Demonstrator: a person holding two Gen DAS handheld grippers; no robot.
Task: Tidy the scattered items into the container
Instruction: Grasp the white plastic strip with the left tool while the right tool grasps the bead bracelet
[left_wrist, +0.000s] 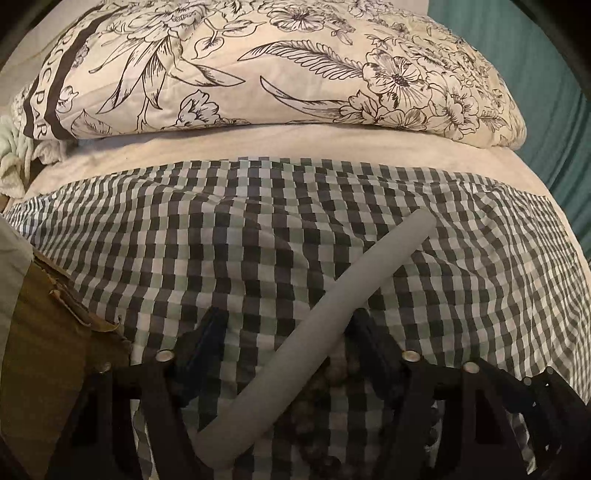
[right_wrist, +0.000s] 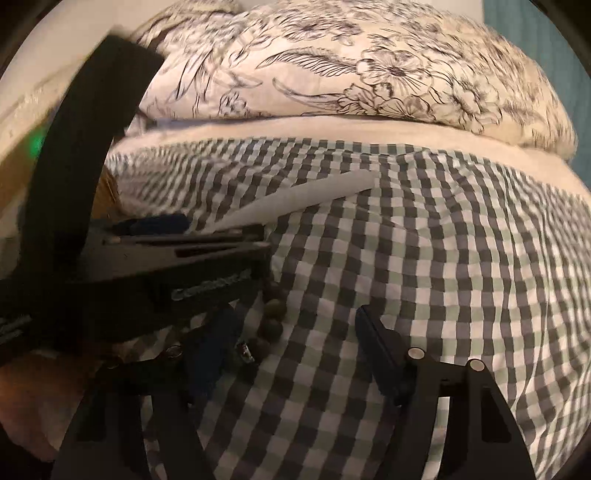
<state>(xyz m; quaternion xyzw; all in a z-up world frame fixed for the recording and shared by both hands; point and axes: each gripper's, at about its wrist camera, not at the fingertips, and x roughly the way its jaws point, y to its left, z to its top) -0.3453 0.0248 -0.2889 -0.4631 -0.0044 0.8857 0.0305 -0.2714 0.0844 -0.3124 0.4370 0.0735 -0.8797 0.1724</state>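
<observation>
**Desk:** Gingham in green, black and white fills both views. What lies on it?

**Photographer:** A checked cloth (left_wrist: 184, 240) covers the near part of a bed. A grey foam tube (left_wrist: 388, 258) lies slantwise on it, one end towards the cloth's near edge and the other pointing up and right towards the middle. A string of brown beads (left_wrist: 343, 365) is partly tucked under the tube's lower half.

**Desk:** And the left gripper (left_wrist: 288, 321)?

**Photographer:** It points down at the cloth with its jaws apart, one on each side of the tube. The right one sits just beside the tube's edge, the left one stands clear of it, and nothing is clamped.

**Desk:** The right gripper (right_wrist: 295, 339)?

**Photographer:** Its jaws are also apart, over bare checks. The beads run just beside its left jaw, and I cannot tell whether they touch. The left tool crosses that view side-on, with the tube's pale end showing beyond it.

**Desk:** Where is the container?

**Photographer:** A torn brown cardboard box (left_wrist: 48, 332) stands at the cloth's left edge, close to the left gripper. Neither the tube nor the beads are in it.

**Desk:** Background?

**Photographer:** A floral pillow (left_wrist: 258, 74) lies across the head of the bed on a cream sheet (left_wrist: 258, 147), with teal fabric (left_wrist: 546, 110) past the right edge.
</observation>
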